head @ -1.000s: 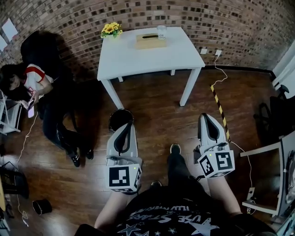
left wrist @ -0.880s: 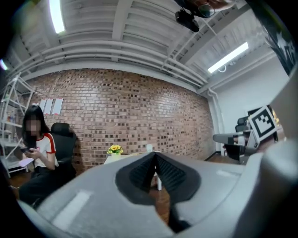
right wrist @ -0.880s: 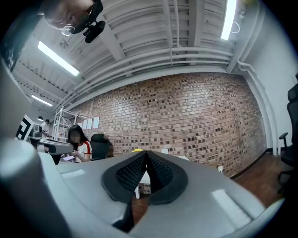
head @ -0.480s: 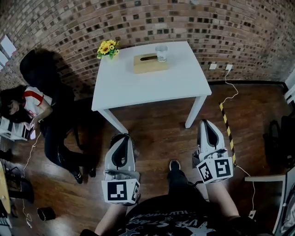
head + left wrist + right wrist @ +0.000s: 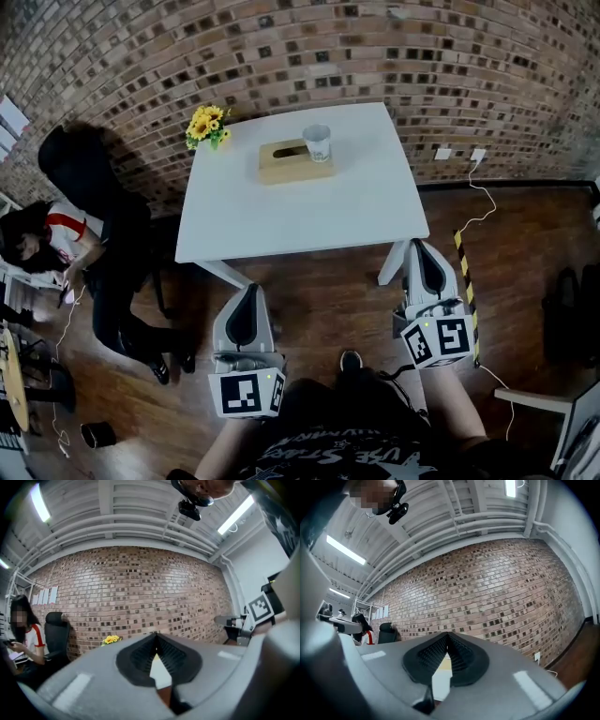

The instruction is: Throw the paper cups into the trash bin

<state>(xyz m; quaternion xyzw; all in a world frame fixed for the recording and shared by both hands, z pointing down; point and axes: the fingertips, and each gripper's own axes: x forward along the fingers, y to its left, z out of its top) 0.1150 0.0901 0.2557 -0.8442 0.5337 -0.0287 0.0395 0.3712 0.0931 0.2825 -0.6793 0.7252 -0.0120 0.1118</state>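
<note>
Two grippers, left gripper (image 5: pixel 246 295) and right gripper (image 5: pixel 424 251), hang level and empty at the near edge of the white table (image 5: pixel 300 234) in the head view. The paper cup (image 5: pixel 317 143) stands upright just beside the tissue box (image 5: pixel 295 161), well beyond them, and no trash bin shows. Left gripper view: jaws pressed tip to tip on nothing, likely since no pickup has begun. Right gripper view: the same, tips together.

A smooth matt white table (image 5: pixel 309 216) stands on a glossy dark wood floor (image 5: pixel 319 300) before a rough brick wall (image 5: pixel 375 56), bearing a pale wooden tissue box (image 5: pixel 294 161).
</note>
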